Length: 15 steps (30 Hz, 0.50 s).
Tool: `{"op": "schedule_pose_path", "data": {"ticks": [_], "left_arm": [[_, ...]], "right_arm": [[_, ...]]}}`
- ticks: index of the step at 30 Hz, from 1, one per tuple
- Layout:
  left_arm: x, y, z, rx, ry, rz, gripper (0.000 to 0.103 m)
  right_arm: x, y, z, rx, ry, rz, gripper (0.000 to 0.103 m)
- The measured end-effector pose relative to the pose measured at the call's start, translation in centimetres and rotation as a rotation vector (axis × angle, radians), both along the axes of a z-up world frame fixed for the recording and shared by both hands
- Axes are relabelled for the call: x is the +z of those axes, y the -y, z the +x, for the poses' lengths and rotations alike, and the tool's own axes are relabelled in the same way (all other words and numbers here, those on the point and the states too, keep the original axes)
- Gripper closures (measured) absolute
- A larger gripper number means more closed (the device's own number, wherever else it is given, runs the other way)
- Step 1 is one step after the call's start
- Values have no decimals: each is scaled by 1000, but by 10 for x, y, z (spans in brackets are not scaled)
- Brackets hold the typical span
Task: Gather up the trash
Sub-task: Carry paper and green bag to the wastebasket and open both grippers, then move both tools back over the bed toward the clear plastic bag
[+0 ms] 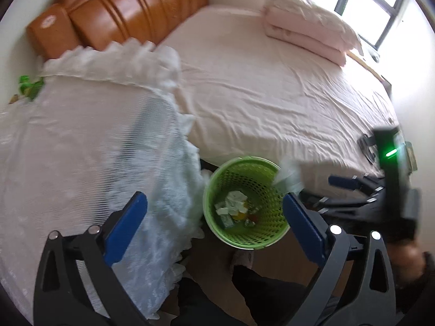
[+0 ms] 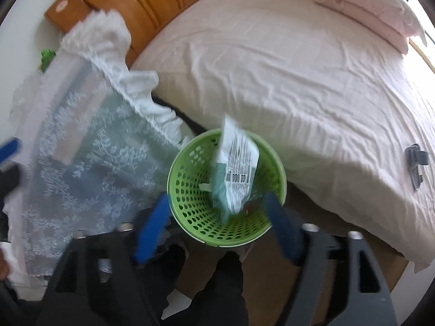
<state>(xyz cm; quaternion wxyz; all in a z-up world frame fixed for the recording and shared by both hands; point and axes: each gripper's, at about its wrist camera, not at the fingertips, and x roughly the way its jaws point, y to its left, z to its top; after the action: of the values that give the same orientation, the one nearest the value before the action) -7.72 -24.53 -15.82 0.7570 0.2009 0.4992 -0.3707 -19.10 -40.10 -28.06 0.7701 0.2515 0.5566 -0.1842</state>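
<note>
A green perforated waste basket point(image 1: 272, 217) point(image 2: 190, 203) stands on the floor between the bed and a lace-covered stand. Crumpled paper and wrappers point(image 1: 233, 203) lie in its bottom. A white and teal printed wrapper point(image 2: 236, 160) point(image 1: 288, 174) hangs blurred in the air over the basket's mouth, clear of any pad. My right gripper point(image 2: 217, 198) point(image 1: 334, 193) is open right above the basket, with the wrapper below its fingertips. My left gripper point(image 1: 214, 201) is open and empty, spread wide over the basket's near side. One of its blue fingers point(image 2: 11, 146) shows at the left edge of the right wrist view.
The bed with a pink sheet point(image 1: 272, 95) runs along the basket's far side, with a folded quilt point(image 1: 307, 24) and a wooden headboard point(image 1: 130, 8). A white lace cloth point(image 1: 81, 135) drapes the stand on the left. A grey clip point(image 2: 416, 163) lies on the bed. A person's dark-trousered legs point(image 1: 258, 293) are below.
</note>
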Motion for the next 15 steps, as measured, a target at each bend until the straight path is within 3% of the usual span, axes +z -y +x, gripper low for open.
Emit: {"op": "schedule_pose_path", "data": {"ticks": [1, 5, 9, 15], "left_arm": [[4, -6, 2, 6, 10, -1, 8], [15, -25, 10, 38, 44, 8, 8], [22, -44, 20, 73, 65, 2, 8], [30, -69, 36, 127, 79, -11, 8]], "right_arm": [[-8, -3, 3, 5, -11, 10, 11], [-28, -14, 16, -3, -78, 53, 10], [-11, -24, 21, -17, -34, 54, 3], [25, -33, 39, 5, 17, 23, 3]]}}
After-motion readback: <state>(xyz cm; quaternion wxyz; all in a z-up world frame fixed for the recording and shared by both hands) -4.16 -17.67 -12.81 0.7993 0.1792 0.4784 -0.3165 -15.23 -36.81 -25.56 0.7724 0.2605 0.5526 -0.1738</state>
